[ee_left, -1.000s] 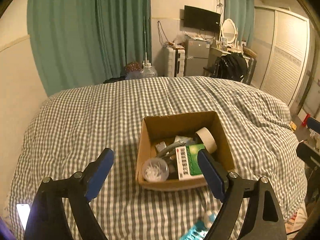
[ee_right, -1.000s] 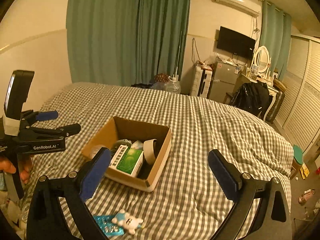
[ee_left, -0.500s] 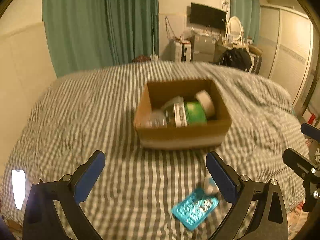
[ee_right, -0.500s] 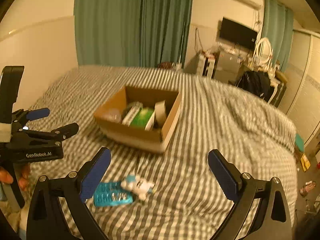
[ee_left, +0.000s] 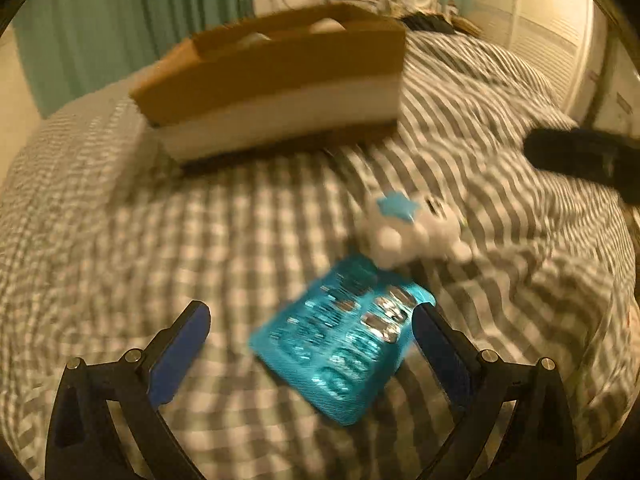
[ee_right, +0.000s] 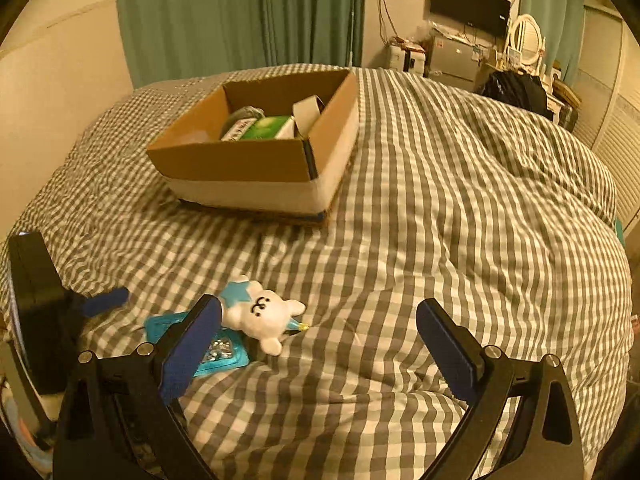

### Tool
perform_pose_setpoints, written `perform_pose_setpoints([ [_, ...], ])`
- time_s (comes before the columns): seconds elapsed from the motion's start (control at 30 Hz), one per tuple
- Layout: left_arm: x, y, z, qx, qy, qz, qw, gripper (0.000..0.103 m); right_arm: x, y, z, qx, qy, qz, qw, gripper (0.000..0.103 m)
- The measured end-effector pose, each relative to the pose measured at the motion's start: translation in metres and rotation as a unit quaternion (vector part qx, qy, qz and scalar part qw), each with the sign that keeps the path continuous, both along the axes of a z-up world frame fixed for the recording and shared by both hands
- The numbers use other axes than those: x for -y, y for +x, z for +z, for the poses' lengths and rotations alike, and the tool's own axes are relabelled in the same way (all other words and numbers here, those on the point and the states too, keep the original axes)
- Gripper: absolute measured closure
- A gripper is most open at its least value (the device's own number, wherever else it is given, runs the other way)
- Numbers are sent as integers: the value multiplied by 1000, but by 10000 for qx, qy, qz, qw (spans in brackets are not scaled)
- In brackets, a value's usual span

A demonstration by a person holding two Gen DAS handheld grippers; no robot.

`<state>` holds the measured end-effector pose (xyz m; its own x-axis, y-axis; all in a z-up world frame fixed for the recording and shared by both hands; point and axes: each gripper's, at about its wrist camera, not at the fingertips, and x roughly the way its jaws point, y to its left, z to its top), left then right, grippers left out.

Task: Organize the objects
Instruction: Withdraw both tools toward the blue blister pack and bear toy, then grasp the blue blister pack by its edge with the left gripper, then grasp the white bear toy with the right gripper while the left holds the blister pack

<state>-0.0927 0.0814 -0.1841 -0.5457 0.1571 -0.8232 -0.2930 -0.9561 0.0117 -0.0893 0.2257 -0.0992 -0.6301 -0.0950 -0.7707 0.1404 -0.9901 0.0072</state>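
Blister pack (ee_left: pixel 344 344), lower centre of left view, looks light, thin, slippery on bed (ee_left: pixel 120 240); my left hand-held gripper (ee_left: pixel 310 346) spread, empty; pinch its long edges.

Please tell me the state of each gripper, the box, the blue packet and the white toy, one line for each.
left gripper: open, low over the packet, holding nothing.
right gripper: open, empty, above the bedcover.
cardboard box: open on top, already holding several items.
blue blister packet: lying flat on the bedcover, outside the box.
white plush toy: lying on the bedcover beside the packet, not gripped.
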Motion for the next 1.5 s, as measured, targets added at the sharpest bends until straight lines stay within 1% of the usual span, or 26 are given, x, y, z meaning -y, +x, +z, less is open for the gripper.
perform_pose_setpoints([
  [0.07,-4,-2,-9,149,62,-162,9997,0,-2,-3,-4,49,-13,-41,10000,5],
  [0.13,-9,-4,-18,150,-45,-259,9995,0,-4,-7,-10,107,-17,-72,9999,5],
  [0.3,-14,-15,-25,153,-92,-349,9992,0,-7,-11,-18,221,-1,-132,9997,5],
  [0.37,-14,-18,-26,177,-59,-393,9991,0,-7,-11,-18,236,10,-141,9996,5],
  [0.4,-13,-18,-26,210,-16,-401,9990,2,-8,-11,-17,233,25,-145,9996,5],
  [0.43,-11,-18,-24,234,29,-407,9989,8,-7,-10,-17,222,36,-148,9996,5],
  [0.5,-9,-16,-21,235,-28,-405,9989,20,-7,-10,-14,209,41,-149,9997,5],
  [0.53,-7,-14,-19,271,-32,-436,9987,23,-6,-9,-13,195,46,-142,9997,5],
  [0.57,-5,-13,-17,288,-36,-465,9985,29,-5,-9,-12,186,47,-130,9997,5],
  [0.67,8,-9,-12,393,65,-467,9981,38,0,-8,-10,171,56,-64,9998,5],
  [0.7,14,-6,-7,385,148,-411,9983,60,2,-8,-10,175,53,-42,9998,5],
  [0.73,19,-4,-3,370,226,-395,9983,71,4,-8,-11,183,53,-20,9998,5],
  [0.8,30,-1,8,328,373,-296,9983,73,9,-9,-15,224,60,48,9997,5],
  [0.83,35,1,11,272,354,-239,9987,80,12,-10,-17,253,67,91,9996,5],
  [0.93,48,1,19,189,480,-89,9986,85,25,-14,-26,340,121,282,9990,5],
  [1.07,59,-3,28,97,589,44,9982,88,45,-26,-44,532,236,570,9967,5],
  [1.1,61,-4,29,78,606,68,9981,92,50,-29,-47,571,267,631,9960,5],
  [1.13,62,-4,30,74,612,83,9981,95,54,-32,-51,606,301,676,9954,5],
  [1.27,65,-7,29,116,701,88,9974,95,66,-43,-67,792,434,762,9930,5],
  [1.4,67,-6,29,126,721,48,9973,95,68,-46,-78,944,492,754,9915,5],
  [1.47,64,-8,29,132,714,33,9974,96,67,-46,-82,1021,501,713,9910,7],
  [1.5,63,-8,29,136,708,27,9974,96,65,-46,-81,1045,462,716,9909,13],
])
